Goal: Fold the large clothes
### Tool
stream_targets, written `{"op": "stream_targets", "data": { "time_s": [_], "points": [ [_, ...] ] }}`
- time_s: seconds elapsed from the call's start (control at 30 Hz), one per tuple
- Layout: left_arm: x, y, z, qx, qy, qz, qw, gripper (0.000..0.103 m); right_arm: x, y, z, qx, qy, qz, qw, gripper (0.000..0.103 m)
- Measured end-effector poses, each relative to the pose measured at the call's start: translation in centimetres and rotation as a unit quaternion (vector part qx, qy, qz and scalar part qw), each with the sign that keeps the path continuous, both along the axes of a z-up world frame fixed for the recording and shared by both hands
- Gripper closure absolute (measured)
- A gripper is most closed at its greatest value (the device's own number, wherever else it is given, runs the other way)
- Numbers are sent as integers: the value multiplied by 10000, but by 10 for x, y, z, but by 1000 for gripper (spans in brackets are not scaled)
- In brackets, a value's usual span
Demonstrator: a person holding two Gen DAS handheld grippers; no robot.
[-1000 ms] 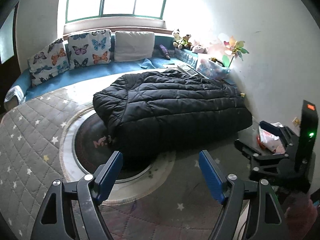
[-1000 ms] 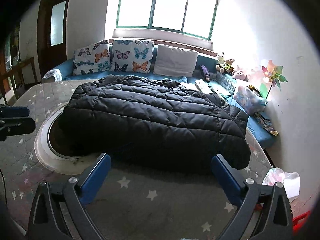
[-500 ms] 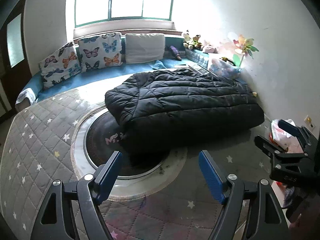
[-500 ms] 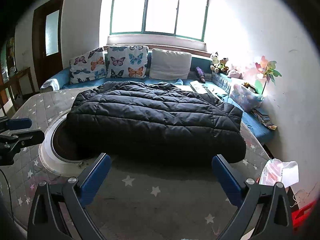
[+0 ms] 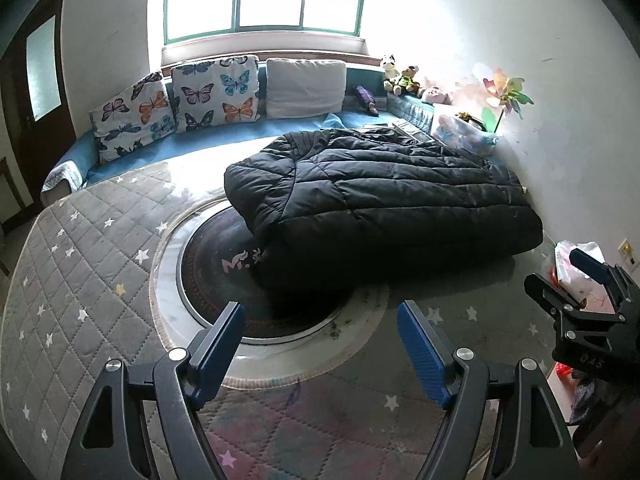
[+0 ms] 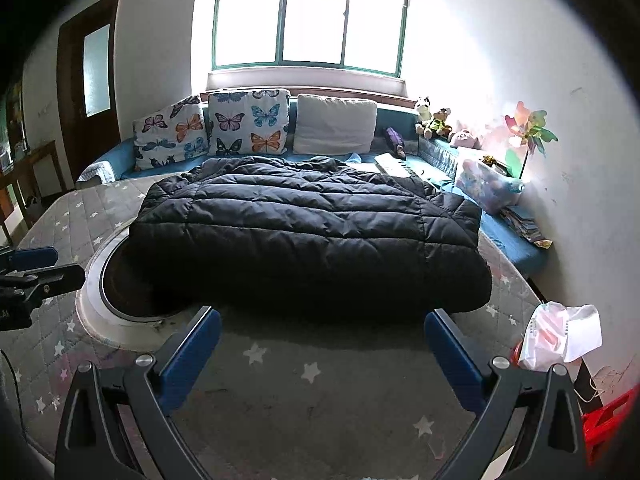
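A big black quilted puffer jacket (image 5: 384,196) (image 6: 312,236) lies folded into a thick rectangle on the grey star-patterned mat (image 5: 92,264) (image 6: 304,392). Part of it covers the round dark disc (image 5: 216,264) set in a white ring. My left gripper (image 5: 320,344) hovers open in front of the jacket's near left corner, nothing between its blue pads. My right gripper (image 6: 320,344) is open too, short of the jacket's near edge and clear of it. The right gripper also shows at the right edge of the left wrist view (image 5: 588,288).
Butterfly cushions (image 6: 212,128) and a white pillow (image 6: 336,124) line a blue bench under the window. Soft toys (image 6: 432,118), a pinwheel (image 6: 528,128) and a clear bag (image 6: 488,184) sit along the right wall. A white plastic bag (image 6: 560,336) lies at the mat's right edge.
Both views have tilted upward a little, so the jacket sits lower and farther in frame. Both grippers stay open and the jacket has not moved.
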State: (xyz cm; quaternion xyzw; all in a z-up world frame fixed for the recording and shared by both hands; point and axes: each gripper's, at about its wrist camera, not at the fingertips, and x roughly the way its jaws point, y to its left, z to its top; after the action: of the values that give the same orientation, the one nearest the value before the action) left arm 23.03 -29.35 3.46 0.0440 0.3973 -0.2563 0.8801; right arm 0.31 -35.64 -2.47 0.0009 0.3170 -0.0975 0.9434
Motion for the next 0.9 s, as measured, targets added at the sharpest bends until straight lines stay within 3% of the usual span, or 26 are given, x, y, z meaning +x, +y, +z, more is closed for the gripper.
{"op": "stream_targets", "data": {
  "time_s": [0.9],
  "points": [
    [-3, -4, -8, 109, 1, 18, 9999, 20, -4, -2, -2, -45, -13, -125, 9999, 0]
  ]
}}
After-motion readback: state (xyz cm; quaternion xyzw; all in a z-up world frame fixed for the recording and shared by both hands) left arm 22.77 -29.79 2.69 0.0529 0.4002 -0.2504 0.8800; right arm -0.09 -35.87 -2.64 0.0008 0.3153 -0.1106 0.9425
